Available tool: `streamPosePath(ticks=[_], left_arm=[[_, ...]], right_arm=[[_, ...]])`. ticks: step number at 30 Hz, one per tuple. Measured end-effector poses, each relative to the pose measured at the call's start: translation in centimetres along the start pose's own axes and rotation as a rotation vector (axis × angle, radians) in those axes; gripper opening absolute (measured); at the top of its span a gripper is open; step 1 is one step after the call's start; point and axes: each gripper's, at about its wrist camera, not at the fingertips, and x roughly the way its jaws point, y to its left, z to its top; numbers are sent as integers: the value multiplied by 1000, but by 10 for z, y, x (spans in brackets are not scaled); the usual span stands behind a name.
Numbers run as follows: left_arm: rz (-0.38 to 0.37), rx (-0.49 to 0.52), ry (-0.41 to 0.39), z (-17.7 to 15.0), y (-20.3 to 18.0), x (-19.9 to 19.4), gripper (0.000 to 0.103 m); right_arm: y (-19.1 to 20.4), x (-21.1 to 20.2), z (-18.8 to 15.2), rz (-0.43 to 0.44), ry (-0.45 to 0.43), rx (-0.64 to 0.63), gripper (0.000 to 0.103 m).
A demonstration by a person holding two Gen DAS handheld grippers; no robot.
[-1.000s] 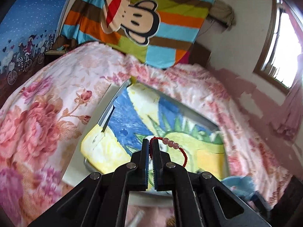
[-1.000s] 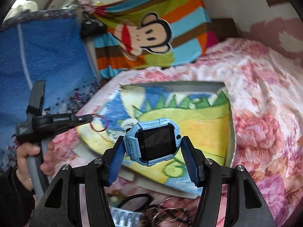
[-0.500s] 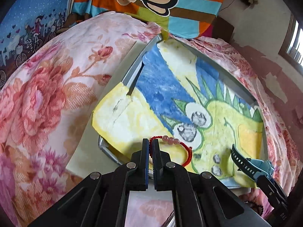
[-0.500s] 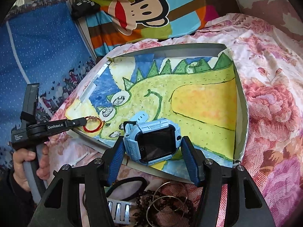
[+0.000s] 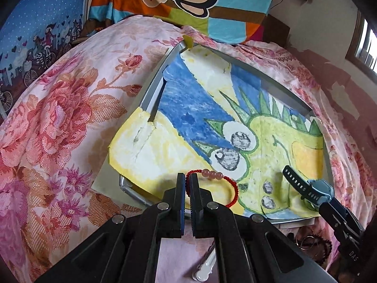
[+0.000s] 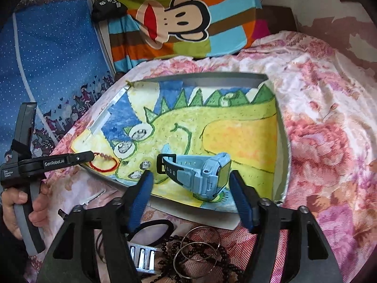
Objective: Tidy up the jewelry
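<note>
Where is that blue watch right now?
The blue watch lies on its side on the dinosaur drawing in the tray, near its front edge, between the opening jaws of the right gripper, which touch nothing.

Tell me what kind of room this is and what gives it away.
Most likely a bedroom. The work surface is a bed under a pink floral bedspread, a striped monkey-print blanket is piled at its far end, and a window sits in the wall beside it.
</note>
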Motion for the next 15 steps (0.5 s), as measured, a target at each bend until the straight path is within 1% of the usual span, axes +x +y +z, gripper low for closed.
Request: streamPosePath(ticks=[3,4,5,6,7,8,9,10,11,13,14,15], left_arm=[[-1,9,-5,1,-2,-7,5],[-5,13,-8,0,-4,-10,8],[-15,14,-14,-3,-6,-16,15],[-25,13,-23,-4,-7,-21,19],[-36,11,-39,-6,-7,-28,29],[-42,8,-53,-8,-7,-34,41],[-49,3,-84,-12,-8,-45,48],[-53,0,-114,-16,-8,-55,64],[-55,-4,-142,-19,-8,-64,74],[-68,-11,-208,-29,-8,-87,82],[-75,-11,-227,-34,-8,-96,87],[-77,-12,-239,-37,-7,-103,89]], right_arm=[[5,-19,0,-17,-43,-21,73],[7,-26,0,-21,-57,-29,74],[9,-32,0,-26,-72,-38,76],[12,-41,0,-32,-91,-49,81],[15,-49,0,-37,-114,-59,84],[17,-56,0,-37,-129,-65,89],[19,-64,1,-39,-145,-75,92],[21,-74,0,-44,-164,-81,93],[23,-81,-1,-43,-179,-83,97],[26,-98,-7,-38,-205,-87,99],[28,-104,-9,-39,-214,-89,101],[29,-114,-13,-35,-227,-94,102]])
